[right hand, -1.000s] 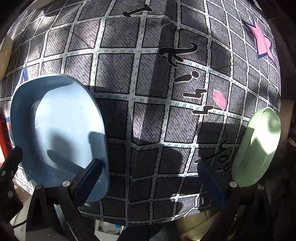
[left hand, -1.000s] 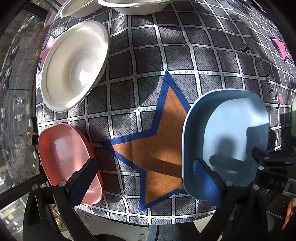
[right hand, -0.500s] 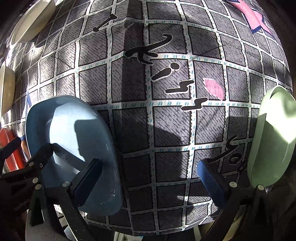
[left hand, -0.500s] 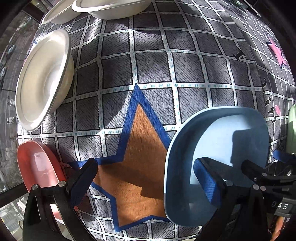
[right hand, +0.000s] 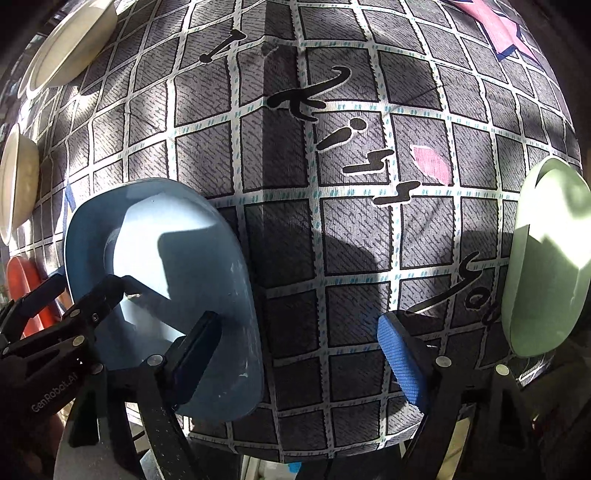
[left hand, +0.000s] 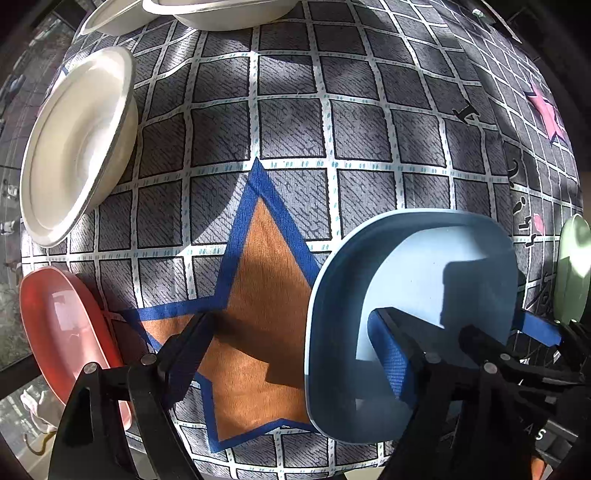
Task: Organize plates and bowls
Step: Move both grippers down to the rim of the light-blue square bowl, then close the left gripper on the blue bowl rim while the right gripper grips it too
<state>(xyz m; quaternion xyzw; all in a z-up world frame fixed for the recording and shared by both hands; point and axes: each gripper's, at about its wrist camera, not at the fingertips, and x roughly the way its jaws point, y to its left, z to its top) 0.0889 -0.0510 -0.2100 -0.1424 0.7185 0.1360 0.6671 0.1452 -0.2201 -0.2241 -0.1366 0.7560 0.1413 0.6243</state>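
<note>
A light blue plate point(left hand: 417, 280) lies near the table's front edge; it also shows in the right wrist view point(right hand: 173, 243). My left gripper point(left hand: 291, 350) is open, its right finger over the plate and its left finger over the orange star. My right gripper point(right hand: 299, 350) is open, its left finger over the blue plate's right rim. A red plate point(left hand: 62, 325) lies at the left front, a pale green plate point(right hand: 546, 258) at the right. A white bowl point(left hand: 74, 144) sits at the left, and more white dishes point(left hand: 207, 11) at the back.
A grey checked cloth with an orange star point(left hand: 258, 295) covers the table point(right hand: 332, 240). The table's front edge runs just under both grippers. The white dishes also show at the right wrist view's left edge point(right hand: 66, 44).
Both grippers have shifted over the blue plate; the left one moved right and closer, so the red plate and white bowl slid left in its view. Both stay open.
</note>
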